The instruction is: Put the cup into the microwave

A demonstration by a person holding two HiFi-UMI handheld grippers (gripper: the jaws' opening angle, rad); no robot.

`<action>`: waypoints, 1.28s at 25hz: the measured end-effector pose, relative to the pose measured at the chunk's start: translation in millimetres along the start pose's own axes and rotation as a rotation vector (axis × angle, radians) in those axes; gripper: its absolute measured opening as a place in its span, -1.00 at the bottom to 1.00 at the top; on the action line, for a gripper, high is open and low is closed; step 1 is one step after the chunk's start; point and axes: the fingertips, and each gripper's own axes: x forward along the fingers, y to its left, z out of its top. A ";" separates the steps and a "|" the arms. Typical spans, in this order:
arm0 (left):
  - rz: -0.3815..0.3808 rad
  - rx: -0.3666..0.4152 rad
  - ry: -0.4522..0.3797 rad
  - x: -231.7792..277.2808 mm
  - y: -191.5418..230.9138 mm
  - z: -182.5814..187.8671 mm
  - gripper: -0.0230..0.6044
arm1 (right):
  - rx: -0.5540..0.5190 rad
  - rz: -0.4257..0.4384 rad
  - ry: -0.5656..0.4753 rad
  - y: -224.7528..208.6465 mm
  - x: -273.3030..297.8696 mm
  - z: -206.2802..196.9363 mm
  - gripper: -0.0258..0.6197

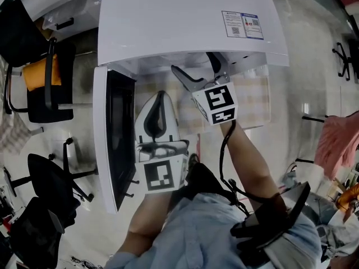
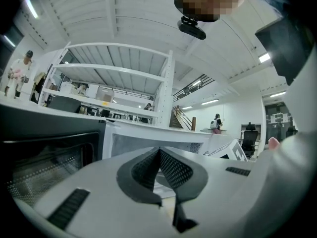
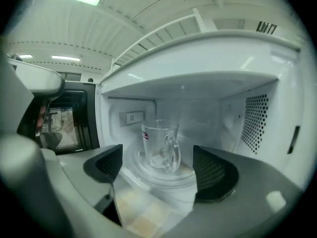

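A clear glass cup with a handle stands upright on the glass turntable inside the white microwave. My right gripper is open just outside the cavity mouth, and the cup stands beyond its pads, apart from them. In the head view the right gripper reaches under the microwave top edge; the cup is hidden there. The left gripper hangs shut and empty beside the open door. In its own view the left gripper has its pads pressed together.
The microwave door swings out to the left, close to my left gripper. A checkered cloth covers the table under the microwave. Black office chairs stand on the left, a pink cloth on the right.
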 end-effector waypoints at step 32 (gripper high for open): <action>-0.017 0.053 -0.089 -51.7 -53.7 80.5 -0.91 | 0.122 0.016 -0.163 58.6 -170.7 93.4 -0.91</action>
